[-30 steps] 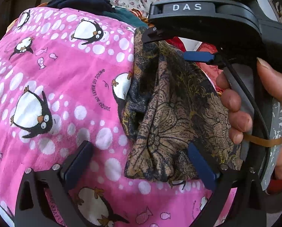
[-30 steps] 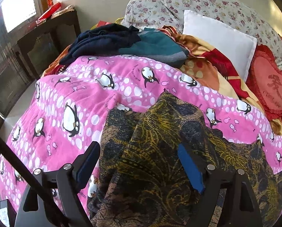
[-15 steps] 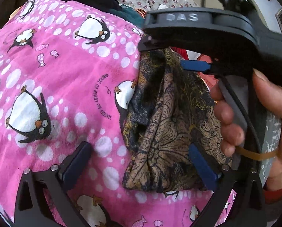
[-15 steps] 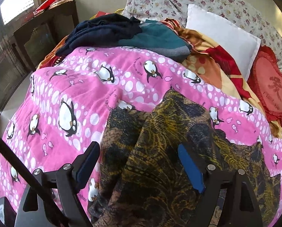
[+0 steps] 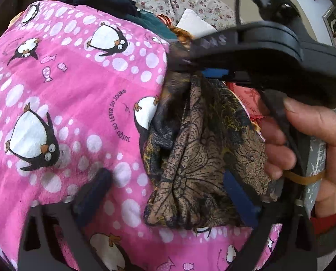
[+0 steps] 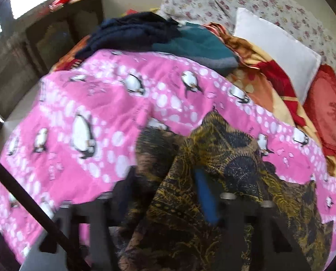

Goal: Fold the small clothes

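Pink penguin-print bedding [image 6: 104,103] covers the bed, with a heap of dark clothes [image 6: 145,31] and pillows [image 6: 278,45] beyond. On it lies the brown-and-gold patterned garment [image 6: 215,158], bunched, its long axis running from about six o'clock toward twelve in the right wrist view. The right gripper [image 6: 165,187] has just been closing and now stands narrow, its blue pad [image 6: 205,194] sunk in a fold; whether it pinches firmly I cannot tell through the blur. The left gripper [image 5: 163,185] has also just been narrowing yet remains wide, the garment's near end [image 5: 190,180] between its fingers, toward three o'clock. Judging by this, the right hand [image 5: 314,149] has the better hold.
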Available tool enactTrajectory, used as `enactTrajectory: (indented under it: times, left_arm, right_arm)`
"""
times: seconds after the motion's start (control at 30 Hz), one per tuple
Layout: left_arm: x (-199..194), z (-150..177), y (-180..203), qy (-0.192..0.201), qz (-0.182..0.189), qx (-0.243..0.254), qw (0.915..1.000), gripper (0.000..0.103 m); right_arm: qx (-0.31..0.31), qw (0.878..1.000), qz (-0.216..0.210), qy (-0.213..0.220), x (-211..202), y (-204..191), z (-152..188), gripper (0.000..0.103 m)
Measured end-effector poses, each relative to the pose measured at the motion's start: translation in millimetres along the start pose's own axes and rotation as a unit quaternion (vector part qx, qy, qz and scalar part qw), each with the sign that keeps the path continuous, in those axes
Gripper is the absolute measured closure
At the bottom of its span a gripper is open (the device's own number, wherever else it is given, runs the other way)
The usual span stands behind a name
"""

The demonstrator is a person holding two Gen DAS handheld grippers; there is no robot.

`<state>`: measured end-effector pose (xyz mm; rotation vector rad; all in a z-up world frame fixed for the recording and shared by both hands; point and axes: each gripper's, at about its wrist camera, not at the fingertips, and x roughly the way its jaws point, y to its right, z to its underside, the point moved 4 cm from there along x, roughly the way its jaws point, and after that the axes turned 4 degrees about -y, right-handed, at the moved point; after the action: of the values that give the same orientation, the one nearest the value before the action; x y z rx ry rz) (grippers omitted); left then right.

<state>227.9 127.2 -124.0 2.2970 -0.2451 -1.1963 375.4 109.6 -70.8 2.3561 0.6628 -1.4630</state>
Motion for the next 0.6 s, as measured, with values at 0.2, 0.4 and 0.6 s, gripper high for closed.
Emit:
enactTrajectory:
  times: [0.2, 0.4, 0.6]
  left_arm:
    - [-5.8, 8.0, 8.6, -0.007, 0.004, 0.022, 0.9997, 0.090]
    - [-34.1, 13.9, 41.1, 0.016, 0.006, 0.067, 0.9976, 0.093]
    - [-52.3, 11.2, 87.7, 0.024, 0.018, 0.114, 0.9930, 0.093]
  right_arm:
    - [0.005, 0.999, -0.023, 0.024, -23.1, 7.3, 5.2, 0.090]
    - [0.020, 0.997, -0.047, 0.057, -58.7, 25.6, 15.4, 0.091]
    - [0.034, 0.994, -0.054, 0.087, -98.8, 57.2, 24.4, 0.092]
